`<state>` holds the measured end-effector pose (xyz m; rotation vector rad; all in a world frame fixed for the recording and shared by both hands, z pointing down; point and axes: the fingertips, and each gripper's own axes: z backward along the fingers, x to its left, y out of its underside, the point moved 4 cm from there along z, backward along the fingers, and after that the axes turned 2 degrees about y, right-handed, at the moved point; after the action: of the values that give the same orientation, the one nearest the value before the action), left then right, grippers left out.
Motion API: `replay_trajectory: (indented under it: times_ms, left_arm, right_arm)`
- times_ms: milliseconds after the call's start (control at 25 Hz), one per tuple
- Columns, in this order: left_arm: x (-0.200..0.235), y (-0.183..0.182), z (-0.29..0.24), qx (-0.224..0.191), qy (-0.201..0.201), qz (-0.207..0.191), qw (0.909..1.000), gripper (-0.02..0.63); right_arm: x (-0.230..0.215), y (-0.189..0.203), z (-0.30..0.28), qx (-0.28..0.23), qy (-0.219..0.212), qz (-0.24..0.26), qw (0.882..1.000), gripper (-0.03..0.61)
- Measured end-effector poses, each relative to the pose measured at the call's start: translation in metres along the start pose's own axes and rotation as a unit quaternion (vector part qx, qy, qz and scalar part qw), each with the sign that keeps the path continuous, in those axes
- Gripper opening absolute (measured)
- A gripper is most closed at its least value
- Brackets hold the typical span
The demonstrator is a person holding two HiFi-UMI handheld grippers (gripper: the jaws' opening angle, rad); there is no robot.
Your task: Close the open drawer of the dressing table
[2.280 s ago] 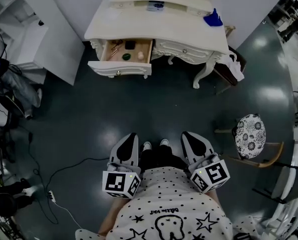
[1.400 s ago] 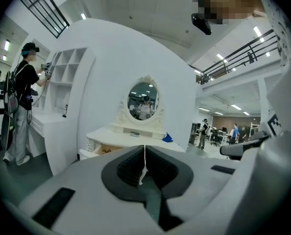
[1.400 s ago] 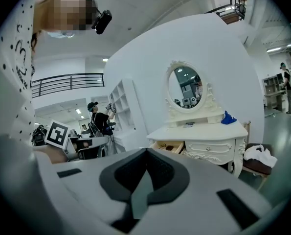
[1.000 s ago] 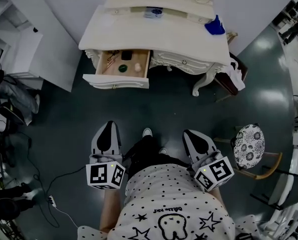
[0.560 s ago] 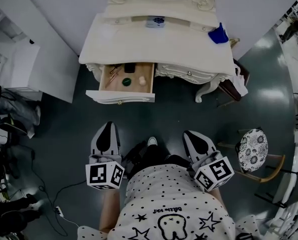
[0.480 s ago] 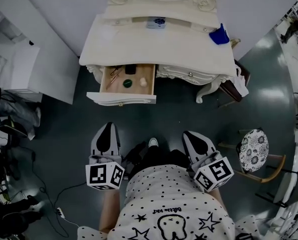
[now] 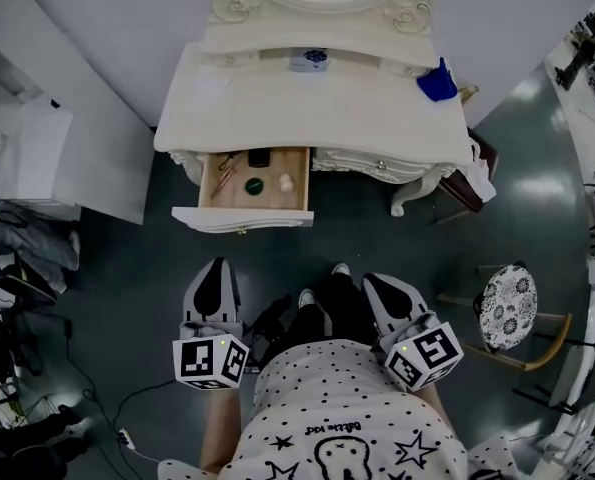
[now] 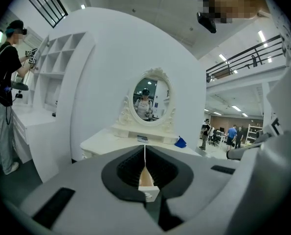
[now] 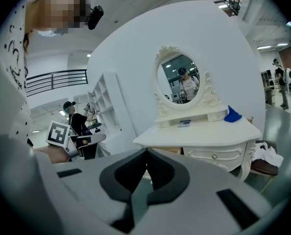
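Observation:
The white dressing table (image 7: 307, 108) stands against the wall ahead, under its oval mirror (image 8: 147, 97). Its left drawer (image 7: 245, 183) is pulled out, wood-lined, with a few small items inside; the drawer front (image 7: 242, 218) faces me. My left gripper (image 7: 214, 266) is shut and empty, a short way in front of the drawer and pointing at it. In the left gripper view the drawer (image 8: 145, 179) shows through the gap behind the shut tips of the left gripper (image 8: 145, 148). My right gripper (image 7: 373, 282), also shut and empty, points toward the table's (image 9: 199, 133) right half.
A blue object (image 7: 437, 83) and a small box (image 7: 309, 60) lie on the tabletop. A brown seat with white cloth (image 7: 474, 173) stands by the table's right leg. A floral stool (image 7: 505, 306) is at my right, white shelving (image 7: 37, 148) at my left, and cables (image 7: 127, 398) on the floor.
I have stepped toward the dressing table, so it and the open drawer sit nearer. Both grippers came forward with me, still shut. The drawer stays pulled out.

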<state>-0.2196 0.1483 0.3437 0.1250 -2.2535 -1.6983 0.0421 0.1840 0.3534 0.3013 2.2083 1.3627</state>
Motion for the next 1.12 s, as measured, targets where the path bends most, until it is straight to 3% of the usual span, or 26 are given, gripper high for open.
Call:
replay_trajectory:
  times_ms: [640,1120]
  left_arm:
    - [-0.006,-0.023,-0.092,-0.014,-0.045,0.001,0.9989,0.019]
    - [-0.027,-0.022,-0.144,-0.014,-0.06,-0.009,0.998,0.018]
  right_arm:
    - [-0.087,-0.05,-0.059,0.016,-0.032,0.004,0.999,0.009]
    - [-0.159,-0.077,-0.065,-0.01,-0.021,-0.008,1.0,0.009]
